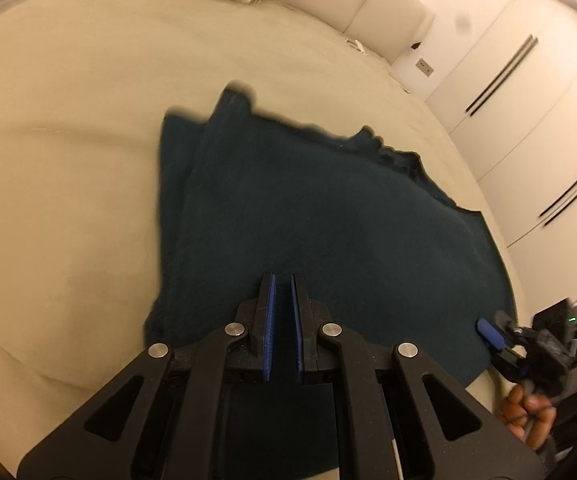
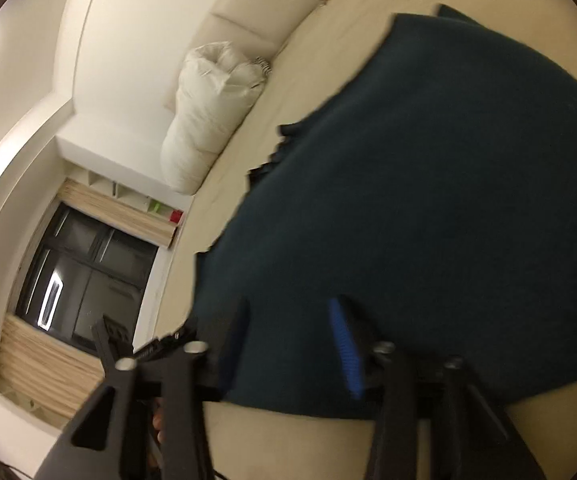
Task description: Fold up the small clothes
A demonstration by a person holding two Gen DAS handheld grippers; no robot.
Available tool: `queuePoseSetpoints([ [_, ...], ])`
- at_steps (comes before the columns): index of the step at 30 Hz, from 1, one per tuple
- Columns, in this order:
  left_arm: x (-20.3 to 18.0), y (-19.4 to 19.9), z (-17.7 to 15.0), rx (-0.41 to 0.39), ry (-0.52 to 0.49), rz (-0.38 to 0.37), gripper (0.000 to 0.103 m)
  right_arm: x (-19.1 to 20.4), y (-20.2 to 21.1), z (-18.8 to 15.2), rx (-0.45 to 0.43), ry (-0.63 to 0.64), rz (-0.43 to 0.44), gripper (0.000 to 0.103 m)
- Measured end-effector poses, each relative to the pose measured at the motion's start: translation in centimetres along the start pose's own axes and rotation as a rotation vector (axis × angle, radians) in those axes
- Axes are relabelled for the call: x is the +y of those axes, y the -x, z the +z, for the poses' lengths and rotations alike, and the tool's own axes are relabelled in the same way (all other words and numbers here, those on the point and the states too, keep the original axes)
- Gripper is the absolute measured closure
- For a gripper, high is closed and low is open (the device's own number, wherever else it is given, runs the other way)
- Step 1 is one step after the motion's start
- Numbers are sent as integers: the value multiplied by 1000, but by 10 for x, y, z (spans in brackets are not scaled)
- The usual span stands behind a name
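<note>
A dark teal garment [image 1: 328, 224] lies spread on the cream bed [image 1: 68, 160], with a folded layer along its left side. My left gripper [image 1: 282, 284] hovers over the garment's near edge, its blue pads almost together with a thin gap and nothing between them. My right gripper [image 1: 492, 340] shows at the garment's right corner in the left wrist view. In the right wrist view the right gripper [image 2: 288, 320] is open wide over the garment [image 2: 428, 200], empty; the view is tilted and blurred.
A white pillow [image 2: 212, 112] and padded headboard [image 2: 256, 12] lie at the bed's far end. White wardrobe doors [image 1: 528, 120] stand beside the bed. A dark window [image 2: 84, 276] with a shelf above is in the right wrist view.
</note>
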State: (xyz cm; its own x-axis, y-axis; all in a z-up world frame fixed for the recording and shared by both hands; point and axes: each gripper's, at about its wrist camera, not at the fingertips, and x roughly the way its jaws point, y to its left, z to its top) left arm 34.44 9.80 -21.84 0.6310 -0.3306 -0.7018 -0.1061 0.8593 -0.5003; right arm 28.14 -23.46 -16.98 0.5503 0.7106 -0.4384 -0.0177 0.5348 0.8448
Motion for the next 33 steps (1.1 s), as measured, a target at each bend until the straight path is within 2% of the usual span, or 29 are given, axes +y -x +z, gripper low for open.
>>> queuePoseSetpoints([
  [1,7,1,1,-5,20,-21,95,-14,15,5,-50,-57,-27,91],
  [4,27,12,3,-8,96,-51,95,-30,59,5,-190,-118,-105,91],
  [6,32,28,3,-28,121,-32,95,-39,87,5,-259,-161,-139,84],
  [8,40,50,-3,-63,155,-46,95,-29,112,-4,-304,-153,-146,59],
  [9,45,61,-7,-77,176,-52,95,-20,119,-11,-317,-135,-145,53],
  [10,51,72,-12,-82,202,-51,95,-16,123,-16,-321,-124,-140,42],
  [11,58,82,-19,-78,241,-56,95,-6,123,-24,-316,-105,-118,39],
  [14,71,103,-45,-63,343,-111,94,8,119,-31,-269,-74,-55,39],
  [15,73,108,-55,-54,363,-136,90,11,115,-28,-248,-68,-36,39],
  [17,69,107,-68,-30,386,-175,73,24,97,-37,-184,-45,-10,39],
  [19,74,112,-73,-40,434,-214,29,34,79,-42,-139,-24,-1,39],
  [20,76,116,-72,-56,448,-224,26,40,75,-46,-116,-10,10,39],
  [21,77,118,-69,-61,440,-236,26,44,78,-52,-104,4,17,39],
  [23,74,111,-53,1,378,-267,26,51,72,-55,-84,26,23,39],
  [26,78,116,-16,7,314,-282,26,55,73,-59,-79,33,21,39],
  [28,77,111,7,46,252,-310,26,54,71,-59,-83,26,25,39],
  [30,80,100,24,67,226,-301,27,54,68,-57,-76,9,21,39],
  [33,94,74,36,115,270,-358,40,59,55,-54,-56,16,14,39],
])
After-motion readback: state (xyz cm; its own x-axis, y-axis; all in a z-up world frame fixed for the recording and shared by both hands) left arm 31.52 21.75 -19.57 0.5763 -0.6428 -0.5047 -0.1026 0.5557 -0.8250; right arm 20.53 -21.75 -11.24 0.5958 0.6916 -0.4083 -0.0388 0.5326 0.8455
